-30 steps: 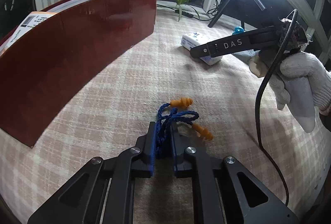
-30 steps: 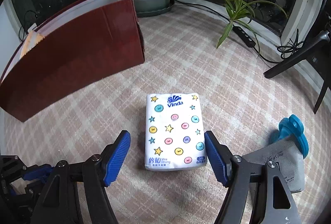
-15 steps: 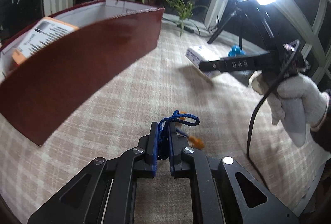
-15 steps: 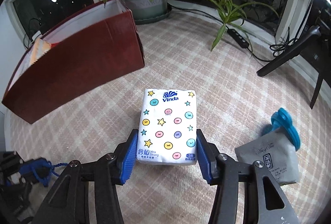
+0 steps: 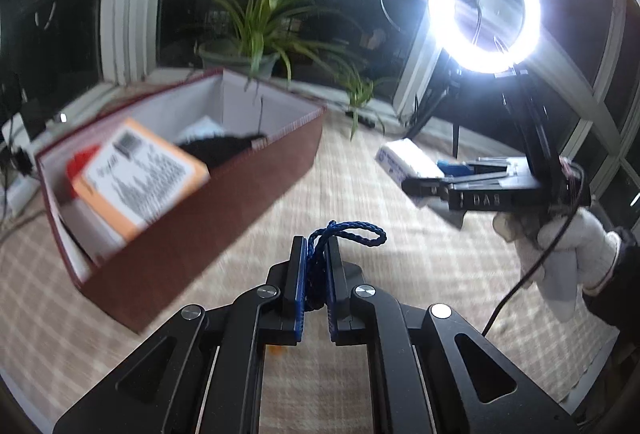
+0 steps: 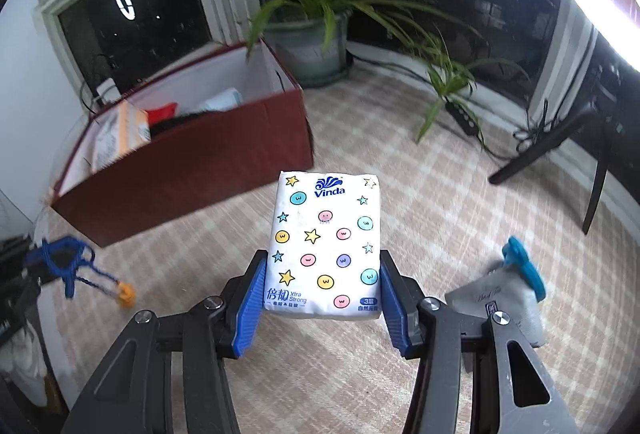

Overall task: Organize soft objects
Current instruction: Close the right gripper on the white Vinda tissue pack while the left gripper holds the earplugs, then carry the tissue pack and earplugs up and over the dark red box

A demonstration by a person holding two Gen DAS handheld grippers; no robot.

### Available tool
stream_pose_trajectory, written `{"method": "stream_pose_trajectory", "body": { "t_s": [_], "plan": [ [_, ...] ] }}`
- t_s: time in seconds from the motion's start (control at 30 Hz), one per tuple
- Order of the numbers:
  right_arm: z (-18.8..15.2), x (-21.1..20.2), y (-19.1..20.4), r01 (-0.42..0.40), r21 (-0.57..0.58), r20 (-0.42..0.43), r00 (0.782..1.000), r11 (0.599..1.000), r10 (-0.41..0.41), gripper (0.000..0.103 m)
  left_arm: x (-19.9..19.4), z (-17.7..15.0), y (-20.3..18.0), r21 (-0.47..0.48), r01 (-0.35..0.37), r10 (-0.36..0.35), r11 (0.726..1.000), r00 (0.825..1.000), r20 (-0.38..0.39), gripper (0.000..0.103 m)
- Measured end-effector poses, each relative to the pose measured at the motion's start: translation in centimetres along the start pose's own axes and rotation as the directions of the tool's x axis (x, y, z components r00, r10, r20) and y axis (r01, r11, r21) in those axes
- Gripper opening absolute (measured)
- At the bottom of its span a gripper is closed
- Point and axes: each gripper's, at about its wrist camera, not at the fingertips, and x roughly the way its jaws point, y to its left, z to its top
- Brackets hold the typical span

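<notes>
The tissue pack (image 6: 326,246), white with coloured dots and stars, sits clamped between the blue pads (image 6: 250,308) of my right gripper (image 6: 322,310), lifted clear of the checked cloth (image 6: 420,201) and pointing toward the red box (image 6: 192,161); my left gripper (image 5: 314,284) is closed narrow on the blue cord (image 5: 348,234) of the earplugs, and in the right view one orange plug (image 6: 125,293) dangles from that cord below the gripper, off the cloth; I judge the task to be partway through, since both of my claws carry something and neither load is in the box yet; left on the cloth I see a grey pouch (image 6: 500,304) with a teal piece (image 6: 524,268) touching its far end, just beside my right claw, so at least that is still to be sorted; the box is open at the top with pale inner walls, and it already holds several things: an orange and white packet (image 5: 140,173) leaning at the near end, something red (image 6: 162,111) behind it, a dark soft mass (image 5: 224,149) in the middle and a pale blue-white item (image 6: 224,99) toward the far end, though motion blur keeps me from telling what these are; there looks to be room above them for both loads; a potted plant (image 6: 312,17) stands behind the box by the window and a ring light (image 5: 484,5) glares at the right, neither part of the job; what I think remains is to carry both loads over the box rim, release them, then come back for the pouch.
</notes>
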Motion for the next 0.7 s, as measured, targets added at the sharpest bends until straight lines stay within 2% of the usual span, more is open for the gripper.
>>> {"method": "stream_pose_trajectory", "body": {
  "t_s": [0.37,0.7],
  "plan": [
    [4.7,-2.5,2.9,-0.043,-0.058,0.085,0.995,0.997,0.048,0.048,-2.0,6.1,2.1,0.042,-0.044,0.039,0.998,0.994,0.099,0.007],
    [9.5,-1.8,6.5,-0.063,-0.121,0.132,0.988,0.991,0.079,0.048,-1.4,10.2,4.4,0.048,-0.094,0.086,0.994,0.985,0.15,0.007]
  ]
}}
